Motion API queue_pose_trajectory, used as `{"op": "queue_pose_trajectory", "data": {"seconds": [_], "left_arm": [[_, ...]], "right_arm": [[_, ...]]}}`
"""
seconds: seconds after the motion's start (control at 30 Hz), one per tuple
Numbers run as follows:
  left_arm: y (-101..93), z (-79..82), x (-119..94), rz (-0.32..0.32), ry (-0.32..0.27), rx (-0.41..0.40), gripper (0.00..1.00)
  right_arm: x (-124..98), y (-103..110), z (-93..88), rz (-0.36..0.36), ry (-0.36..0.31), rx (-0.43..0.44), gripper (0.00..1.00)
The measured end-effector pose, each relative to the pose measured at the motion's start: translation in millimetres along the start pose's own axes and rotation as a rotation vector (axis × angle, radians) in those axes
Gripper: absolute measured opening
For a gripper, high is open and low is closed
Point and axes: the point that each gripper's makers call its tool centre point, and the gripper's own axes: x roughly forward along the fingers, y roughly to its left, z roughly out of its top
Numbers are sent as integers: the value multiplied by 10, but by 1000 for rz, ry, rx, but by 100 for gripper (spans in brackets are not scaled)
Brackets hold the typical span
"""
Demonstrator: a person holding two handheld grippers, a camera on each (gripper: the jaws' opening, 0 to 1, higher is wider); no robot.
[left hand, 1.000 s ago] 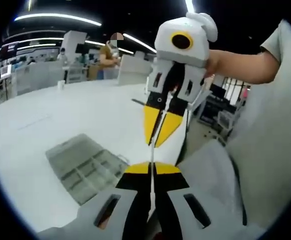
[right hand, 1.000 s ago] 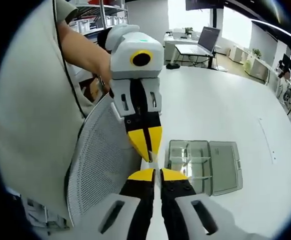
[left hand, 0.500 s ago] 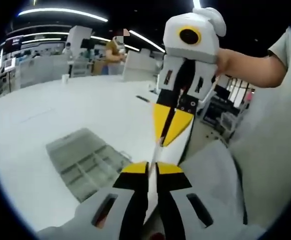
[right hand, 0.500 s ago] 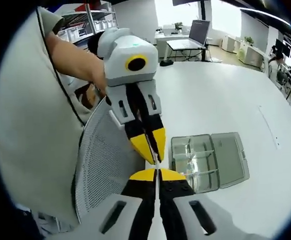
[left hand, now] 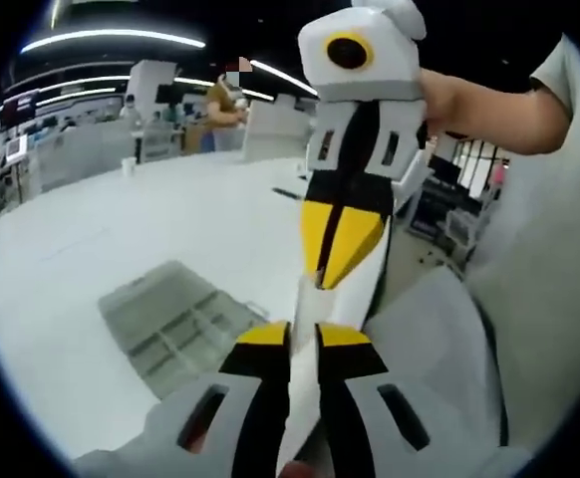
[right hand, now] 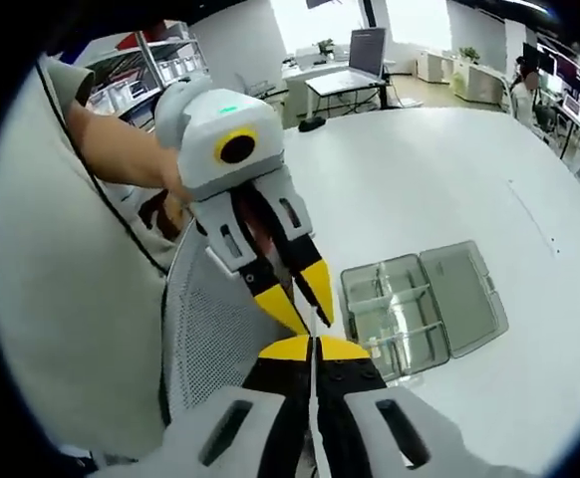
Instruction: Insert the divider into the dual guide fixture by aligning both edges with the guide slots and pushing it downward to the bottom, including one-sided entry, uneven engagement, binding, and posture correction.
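The divider (left hand: 306, 304) is a thin white strip running between the two grippers, which face each other above the table edge. My right gripper (right hand: 315, 346) is shut on it; in the left gripper view that gripper (left hand: 322, 281) comes down from the top with its yellow tips pinched on the strip's far end. My left gripper (left hand: 303, 335) stands open, the strip lying loose in its gap. In the right gripper view its fingers (right hand: 319, 289) are spread apart. The guide fixture, a clear compartment box (right hand: 420, 309) with its lid open, lies on the white table (left hand: 175, 324), below and beside both grippers.
A grey mesh chair back (right hand: 210, 339) and the person's light shirt (right hand: 61, 279) crowd the near side. The white table (right hand: 439, 179) stretches wide beyond the box. A laptop (right hand: 360, 62) sits at its far end. A person (left hand: 220, 105) stands far off.
The left gripper's jaws have parted and let go of the divider. The right gripper still pinches it. Both views have shifted a little with the hands.
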Motion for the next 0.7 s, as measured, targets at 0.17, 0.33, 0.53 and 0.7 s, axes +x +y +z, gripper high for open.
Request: {"op": "queue_pose_trajectory", "data": {"seconds": [0.17, 0.33, 0.53, 0.7], "left_arm": [[14, -6, 9, 12, 12, 24, 7], [28, -45, 26, 20, 21, 15, 10], [35, -67, 2, 31, 14, 15, 17], [45, -79, -8, 36, 17, 19, 24]], "right_arm": [[5, -15, 19, -10, -8, 33, 0], [24, -29, 71, -17, -23, 47, 0], [36, -36, 106, -26, -20, 28, 0], [53, -61, 131, -33, -12, 13, 0]]}}
